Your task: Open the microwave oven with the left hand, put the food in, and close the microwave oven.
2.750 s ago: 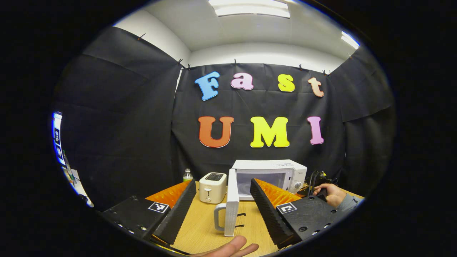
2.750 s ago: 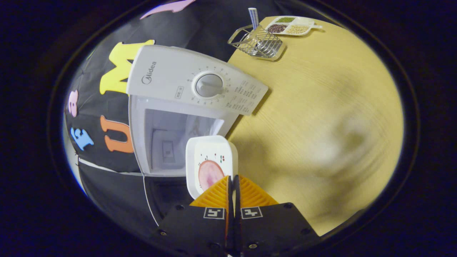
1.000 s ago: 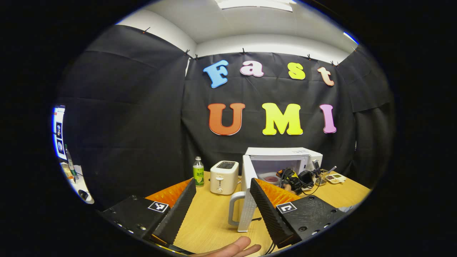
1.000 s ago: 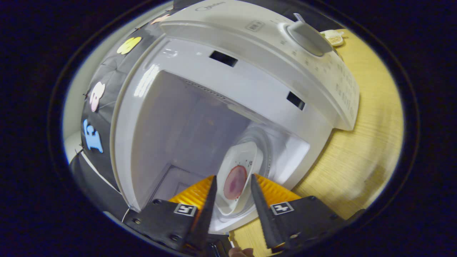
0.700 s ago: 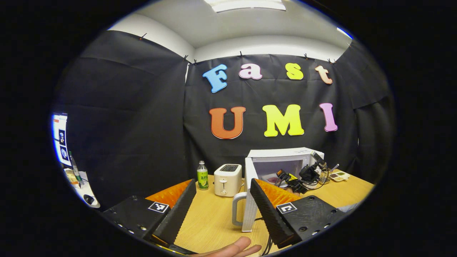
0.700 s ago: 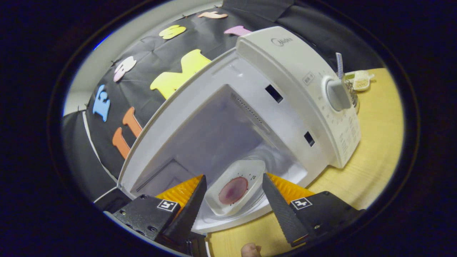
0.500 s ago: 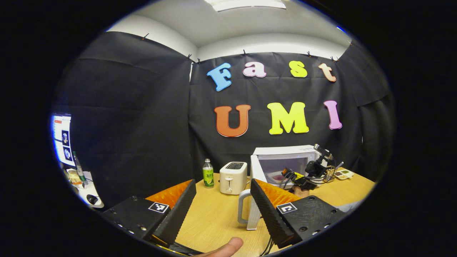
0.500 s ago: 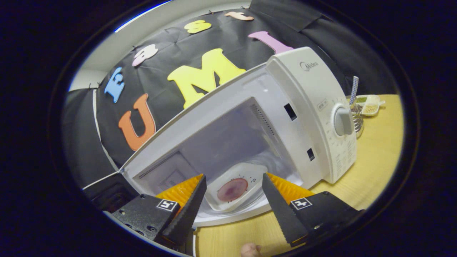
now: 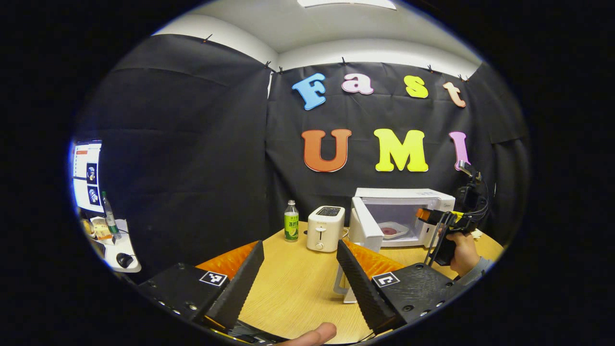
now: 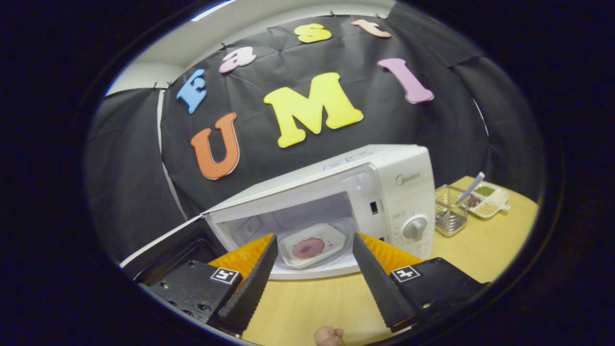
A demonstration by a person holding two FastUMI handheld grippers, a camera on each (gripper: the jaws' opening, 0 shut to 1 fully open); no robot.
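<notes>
inside the microwave oven [image 10: 365, 192], on its floor, sits the white plate [image 10: 312, 249] with the round piece of food [image 10: 307, 248]. its door [image 9: 363, 229] stands open toward the left. the right gripper [image 10: 312, 274] is in front of the opening, fingers wide apart, holding nothing. in the left gripper view the left gripper [image 9: 300, 276] is also wide open and empty above the wooden table [image 9: 298, 283]. near the oven stand a toaster [image 9: 325, 228] and a green bottle [image 9: 290, 227].

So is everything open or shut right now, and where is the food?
Microwave: standing open.
Microwave door: swung wide open.
Plate of food: resting inside the microwave.
Left gripper: open, holding nothing.
Right gripper: open, holding nothing, outside the microwave.
</notes>
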